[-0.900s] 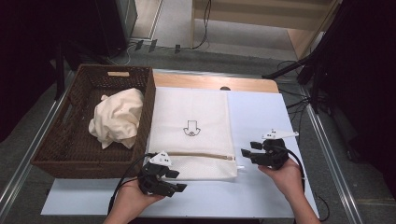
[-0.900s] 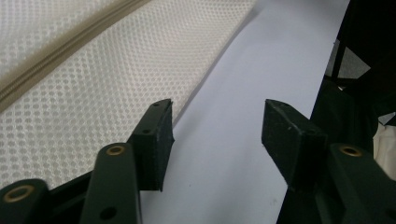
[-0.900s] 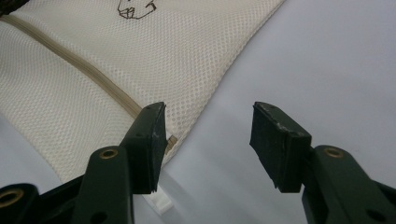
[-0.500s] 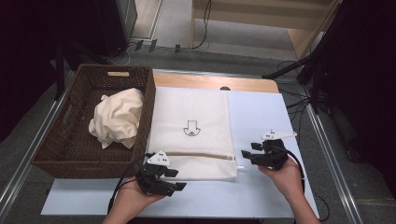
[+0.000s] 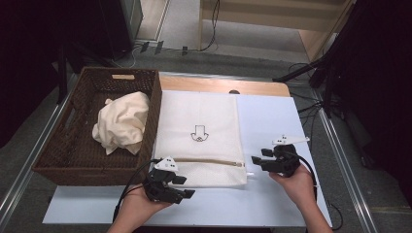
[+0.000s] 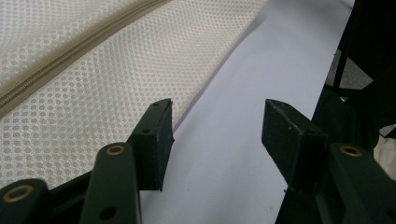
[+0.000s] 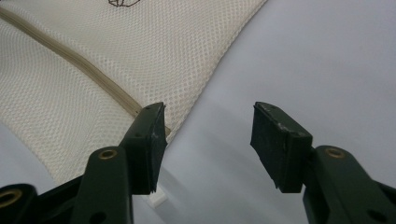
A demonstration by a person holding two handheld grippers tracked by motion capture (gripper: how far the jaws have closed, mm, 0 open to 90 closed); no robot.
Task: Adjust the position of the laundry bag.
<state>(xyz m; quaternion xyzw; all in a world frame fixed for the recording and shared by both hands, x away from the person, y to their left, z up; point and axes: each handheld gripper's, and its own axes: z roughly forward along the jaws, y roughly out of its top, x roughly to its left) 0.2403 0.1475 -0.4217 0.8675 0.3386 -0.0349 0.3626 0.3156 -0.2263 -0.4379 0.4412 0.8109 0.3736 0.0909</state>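
One mesh laundry bag (image 5: 199,138) lies flat on the white surface (image 5: 272,126) in front of me, its beige zipper (image 5: 206,160) running across near the edge closest to the person, with a small arrow mark (image 5: 198,132) printed on the middle of the cloth. I can't tell whether anything is inside the bag; it looks flat. Its white zipper pull (image 5: 249,173) sticks out at the bag's right near corner, and in the right gripper view I see that pull (image 7: 158,198) just below my gripper's jaw.

My right gripper (image 5: 260,161) sits low over the surface just beside that corner, pointing toward the bag, jaws spread wide with only bare surface between them (image 7: 208,130). My left gripper (image 5: 187,187) rests at the bag's near left edge, angled toward the right; its jaws are also spread, one jaw lying over the mesh edge and the other over bare surface (image 6: 217,135), pinching nothing.

Left of the bag, touching its side, stands a dark wicker basket (image 5: 58,150) holding a crumpled cream cloth (image 5: 121,122). The person's hands come in from the near edge, one gripping each gripper.
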